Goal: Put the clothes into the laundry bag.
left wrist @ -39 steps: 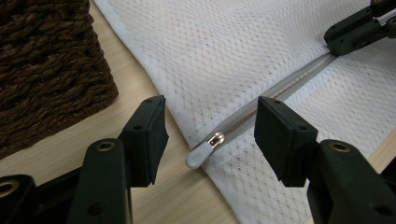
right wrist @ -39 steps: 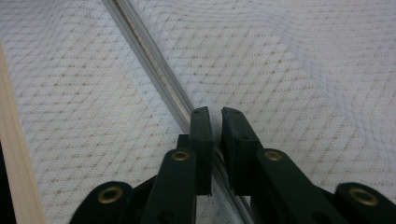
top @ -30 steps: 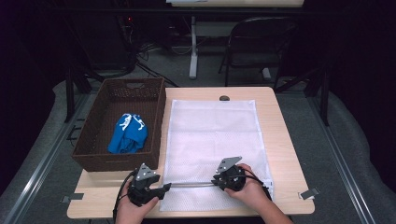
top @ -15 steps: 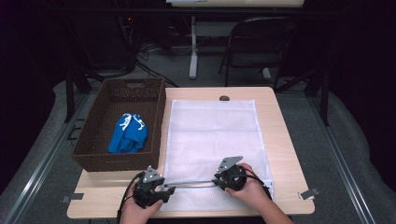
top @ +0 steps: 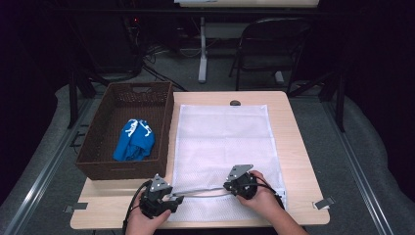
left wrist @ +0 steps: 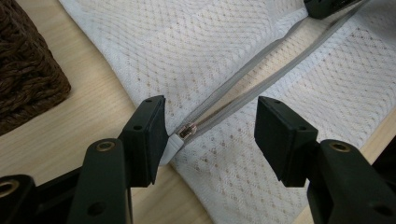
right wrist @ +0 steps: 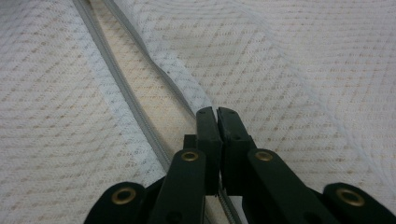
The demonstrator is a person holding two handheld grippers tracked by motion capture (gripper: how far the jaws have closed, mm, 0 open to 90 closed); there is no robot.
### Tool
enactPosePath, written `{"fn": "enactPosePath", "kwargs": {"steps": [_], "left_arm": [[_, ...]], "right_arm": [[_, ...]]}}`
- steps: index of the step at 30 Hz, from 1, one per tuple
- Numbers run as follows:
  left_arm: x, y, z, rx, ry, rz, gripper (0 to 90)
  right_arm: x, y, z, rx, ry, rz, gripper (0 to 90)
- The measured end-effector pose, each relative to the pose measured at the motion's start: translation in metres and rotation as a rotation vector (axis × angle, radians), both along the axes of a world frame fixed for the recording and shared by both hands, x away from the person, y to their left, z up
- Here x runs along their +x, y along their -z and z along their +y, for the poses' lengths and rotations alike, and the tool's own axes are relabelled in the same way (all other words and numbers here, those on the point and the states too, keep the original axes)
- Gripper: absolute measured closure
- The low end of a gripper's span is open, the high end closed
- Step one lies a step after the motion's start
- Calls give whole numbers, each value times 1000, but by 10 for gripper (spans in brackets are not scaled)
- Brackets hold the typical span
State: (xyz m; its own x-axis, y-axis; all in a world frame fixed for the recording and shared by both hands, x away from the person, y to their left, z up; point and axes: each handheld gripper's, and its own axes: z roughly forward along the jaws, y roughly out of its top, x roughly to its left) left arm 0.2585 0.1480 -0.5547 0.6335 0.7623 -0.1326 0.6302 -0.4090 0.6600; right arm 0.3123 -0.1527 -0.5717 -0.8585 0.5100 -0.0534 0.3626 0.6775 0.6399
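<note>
Unzipping the mesh laundry bag (top: 222, 142) along the surface's near edge.
Left claw (left wrist: 210, 128) stood released around zipper pull (left wrist: 180, 136); right claw (right wrist: 217, 122) clenched on bag's opening edge. Next: lift that edge.

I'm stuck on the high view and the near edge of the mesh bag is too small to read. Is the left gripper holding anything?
Observer: No. The left gripper is open, its jaws standing either side of the zipper slider at the bag's corner.
Operator: And the right one?
Observer: The right gripper is shut on the edge of the mesh bag beside the zipper.
Operator: Is the zipper undone between them?
Observer: Yes. The two zipper tracks part from the slider, with bare wood showing through the gap.
</note>
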Motion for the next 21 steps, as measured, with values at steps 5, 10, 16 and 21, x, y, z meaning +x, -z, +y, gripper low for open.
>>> {"fn": "enactPosePath", "kwargs": {"steps": [5,10,16,21], "left_arm": [[0,0,1,-1,-2,-1,439],[0,-1,1,-8,-8,-4,439],[0,-3,4,-15,-18,-8,439],[0,-4,5,-17,-25,-15,439]], "right_arm": [[2,-1,0,11,17,23,886],[3,-4,0,16,34,27,887],[3,-16,-1,39,42,14,888],[3,-24,-1,48,50,13,888]]}}
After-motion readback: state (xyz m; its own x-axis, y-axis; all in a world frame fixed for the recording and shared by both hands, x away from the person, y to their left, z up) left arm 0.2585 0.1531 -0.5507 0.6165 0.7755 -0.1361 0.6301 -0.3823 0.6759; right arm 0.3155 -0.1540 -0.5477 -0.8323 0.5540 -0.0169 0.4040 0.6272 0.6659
